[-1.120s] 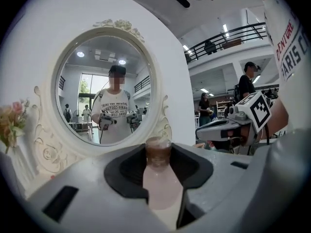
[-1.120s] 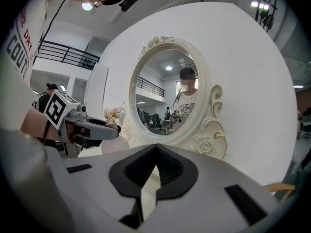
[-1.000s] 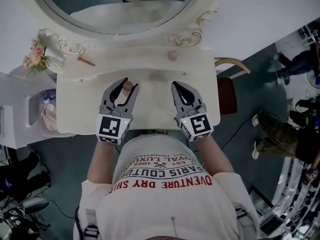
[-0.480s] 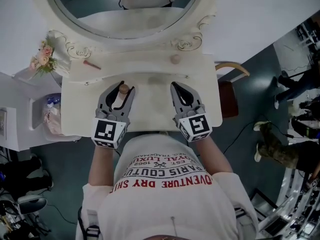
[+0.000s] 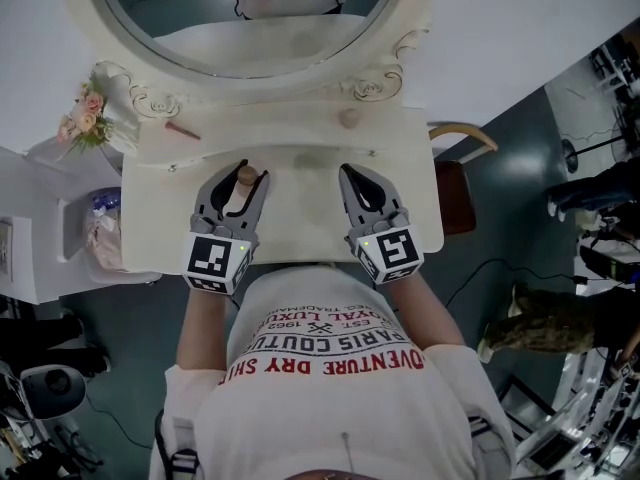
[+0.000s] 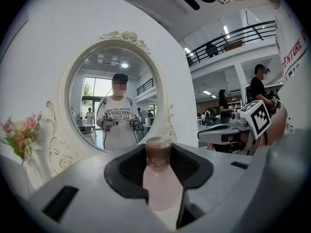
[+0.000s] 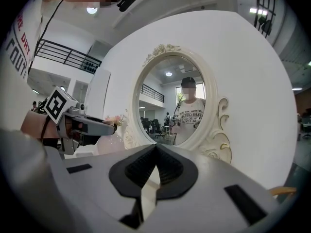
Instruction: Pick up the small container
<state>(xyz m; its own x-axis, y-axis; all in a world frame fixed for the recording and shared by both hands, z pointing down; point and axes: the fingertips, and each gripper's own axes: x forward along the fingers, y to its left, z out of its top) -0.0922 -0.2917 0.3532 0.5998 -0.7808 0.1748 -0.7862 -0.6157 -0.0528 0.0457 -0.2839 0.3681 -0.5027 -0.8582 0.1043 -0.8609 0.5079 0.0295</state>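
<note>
Pink small container (image 6: pixel 158 178) sits clamped in the left gripper (image 5: pixel 247 176).

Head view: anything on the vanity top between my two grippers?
No. In the head view the vanity top between the left gripper and the right gripper is bare. The small bottle sits inside the left gripper's jaws, not in that stretch.

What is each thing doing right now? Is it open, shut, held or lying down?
left gripper: shut on the small container.
small container: held between the left gripper's jaws, brown cap on.
right gripper: shut, nothing in it.
pink stick: lying flat on the dressing table, near the mirror.
flowers: standing in a vase at the table's left corner.
</note>
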